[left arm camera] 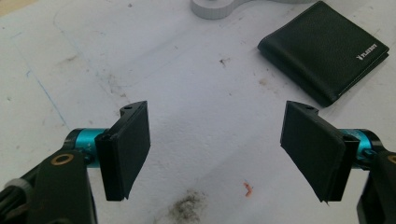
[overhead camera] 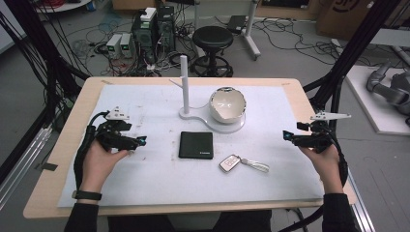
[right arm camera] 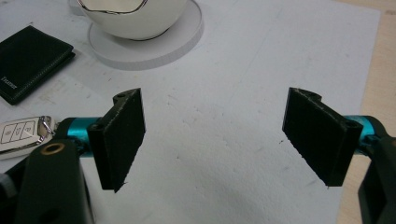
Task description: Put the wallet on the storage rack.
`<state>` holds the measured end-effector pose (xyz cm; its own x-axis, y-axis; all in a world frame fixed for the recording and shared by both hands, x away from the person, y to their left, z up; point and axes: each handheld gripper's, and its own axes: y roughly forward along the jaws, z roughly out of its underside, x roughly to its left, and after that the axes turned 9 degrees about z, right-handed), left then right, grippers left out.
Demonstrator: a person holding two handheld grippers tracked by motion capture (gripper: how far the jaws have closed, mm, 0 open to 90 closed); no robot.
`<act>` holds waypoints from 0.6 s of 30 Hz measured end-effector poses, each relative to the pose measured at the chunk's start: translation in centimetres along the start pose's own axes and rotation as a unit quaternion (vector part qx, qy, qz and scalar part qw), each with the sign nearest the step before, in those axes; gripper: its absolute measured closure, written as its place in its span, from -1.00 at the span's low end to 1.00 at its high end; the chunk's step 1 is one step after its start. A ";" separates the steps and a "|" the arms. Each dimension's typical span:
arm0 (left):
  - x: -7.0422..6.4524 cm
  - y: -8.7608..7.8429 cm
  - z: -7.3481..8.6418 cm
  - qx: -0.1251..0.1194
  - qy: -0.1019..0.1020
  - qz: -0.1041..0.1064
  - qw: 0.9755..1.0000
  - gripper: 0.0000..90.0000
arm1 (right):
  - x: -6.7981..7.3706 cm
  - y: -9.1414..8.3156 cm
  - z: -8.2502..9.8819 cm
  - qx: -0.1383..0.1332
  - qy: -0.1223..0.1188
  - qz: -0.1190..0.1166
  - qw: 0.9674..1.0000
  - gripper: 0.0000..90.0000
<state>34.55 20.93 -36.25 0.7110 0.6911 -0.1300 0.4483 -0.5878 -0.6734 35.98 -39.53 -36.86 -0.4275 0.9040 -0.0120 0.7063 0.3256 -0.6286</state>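
Observation:
A black wallet [overhead camera: 196, 145] lies flat in the middle of the white mat [overhead camera: 159, 183]; it also lies at the upper right in the left gripper view [left arm camera: 324, 49] and at the left edge in the right gripper view [right arm camera: 30, 63]. A car key with a ring [overhead camera: 241, 163] rests right of the wallet [right arm camera: 21, 133]. A white bowl [overhead camera: 227, 104] sits on a white stand with a tall post [overhead camera: 184, 79]. My left gripper [overhead camera: 138, 141] is held at the mat's left, open and empty [left arm camera: 217, 151]. My right gripper [overhead camera: 289, 138] is at the mat's right, open and empty [right arm camera: 215, 140].
The mat covers a wooden table [overhead camera: 77, 116]. Dark smudges [left arm camera: 187, 207] mark the mat near the left gripper. Beyond the table stand a black stool [overhead camera: 212, 41], computer boxes [overhead camera: 150, 29] and cables on the floor. Black frame poles [overhead camera: 348, 53] rise at both sides.

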 end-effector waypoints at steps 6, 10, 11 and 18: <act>0.0 0.5 0.1 -0.008 -0.014 0.011 1.000 -0.48 | 0.0 0.1 0.0 0.000 0.002 0.000 1.000 -0.52; -0.2 1.5 0.2 -0.012 -0.022 0.027 0.999 -0.48 | 0.1 0.2 0.0 0.002 -0.001 0.000 1.000 -0.52; -0.3 1.8 0.2 -0.009 -0.022 0.028 0.999 -0.47 | 0.1 0.2 0.0 0.002 0.000 0.001 1.000 -0.52; -1.1 4.0 0.1 -0.018 -0.062 0.057 0.996 -0.35 | 0.3 0.3 0.0 0.002 -0.004 0.001 1.000 -0.52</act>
<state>35.50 17.85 -38.87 0.6873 0.6638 -0.2949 0.3884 -0.6789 -0.6231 36.11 -39.16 -37.04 -0.4306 0.9024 -0.0189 0.7046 0.3230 -0.6318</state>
